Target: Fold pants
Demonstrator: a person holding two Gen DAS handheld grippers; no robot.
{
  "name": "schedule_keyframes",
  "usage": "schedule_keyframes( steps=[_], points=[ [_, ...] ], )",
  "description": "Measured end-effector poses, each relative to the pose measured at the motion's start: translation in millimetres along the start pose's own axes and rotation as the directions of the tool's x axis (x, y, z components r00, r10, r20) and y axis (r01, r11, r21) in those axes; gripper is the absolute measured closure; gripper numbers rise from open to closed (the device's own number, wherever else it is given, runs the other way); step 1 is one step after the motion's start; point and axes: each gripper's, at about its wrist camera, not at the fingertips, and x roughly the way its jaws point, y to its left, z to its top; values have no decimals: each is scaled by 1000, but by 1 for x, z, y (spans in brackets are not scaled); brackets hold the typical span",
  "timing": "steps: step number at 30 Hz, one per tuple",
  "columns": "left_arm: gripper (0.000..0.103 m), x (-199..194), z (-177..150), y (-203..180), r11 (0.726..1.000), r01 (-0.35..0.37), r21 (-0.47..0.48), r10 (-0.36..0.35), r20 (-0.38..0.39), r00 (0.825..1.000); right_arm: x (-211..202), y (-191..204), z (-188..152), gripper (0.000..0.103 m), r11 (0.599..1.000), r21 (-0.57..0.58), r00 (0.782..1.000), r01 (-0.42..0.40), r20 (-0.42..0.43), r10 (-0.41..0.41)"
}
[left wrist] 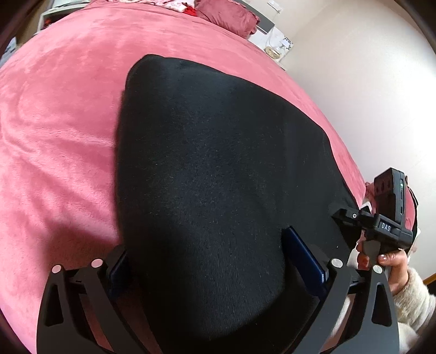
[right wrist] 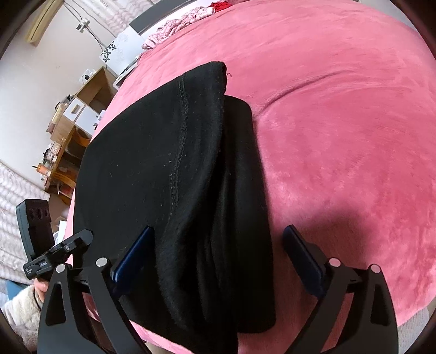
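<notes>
The black pants point(left wrist: 218, 152) lie folded in a thick stack on the pink bed cover point(left wrist: 60, 130). My left gripper point(left wrist: 212, 264) stands wide over the near end of the stack, and the cloth fills the gap between its blue pads point(left wrist: 305, 256). It shows again at the pants' left edge in the right wrist view as the left gripper point(right wrist: 79, 239). My right gripper point(right wrist: 219, 253) is open wide across the folded edge of the pants point(right wrist: 169, 168). One of its pads point(right wrist: 133, 256) is over the cloth and the other over the cover. The right gripper point(left wrist: 351, 217) appears at the pants' right side.
A red pillow point(left wrist: 229, 16) and patterned clothes point(right wrist: 179, 21) lie at the head of the bed. A wooden shelf unit point(right wrist: 70, 128) with small items stands beside the bed, and a white wall point(left wrist: 368, 89) is on the other side. A hand in a cream sleeve point(left wrist: 408, 294) holds the right gripper.
</notes>
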Motion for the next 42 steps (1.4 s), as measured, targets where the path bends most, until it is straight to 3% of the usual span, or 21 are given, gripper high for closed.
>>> schedule_keyframes(
  steps=[8,10,11,15,20,24,29,34,42],
  points=[
    [4,3,1,1,1000,-7,20,7,-5,1000,5,4,4,5,1000,-23,1000,0,7,0],
    [4,0,0,1,999,-19,28,19,-5,1000,5,8,5,13,999,-38,1000,-21,20,22],
    [9,1,1,-2,999,-22,32,22,-5,1000,5,15,7,26,998,-49,999,-41,27,43],
    [25,-3,0,-15,995,-54,82,53,17,998,-1,25,4,36,996,-91,998,-9,54,14],
    [40,-17,3,-23,990,-79,115,76,29,997,-13,34,6,47,994,-107,996,-14,92,24],
    [46,-28,9,-38,978,-106,178,92,83,992,-17,44,12,49,991,-134,992,-23,120,39],
    [47,-44,34,-40,970,-143,194,107,182,977,-8,54,34,50,989,-131,984,-64,158,84],
    [47,-44,63,-27,964,-193,181,147,240,960,12,77,73,50,979,-199,972,-47,217,91],
    [47,-43,130,13,955,-279,101,233,324,917,60,112,139,49,951,-309,958,-18,265,105]
  ],
)
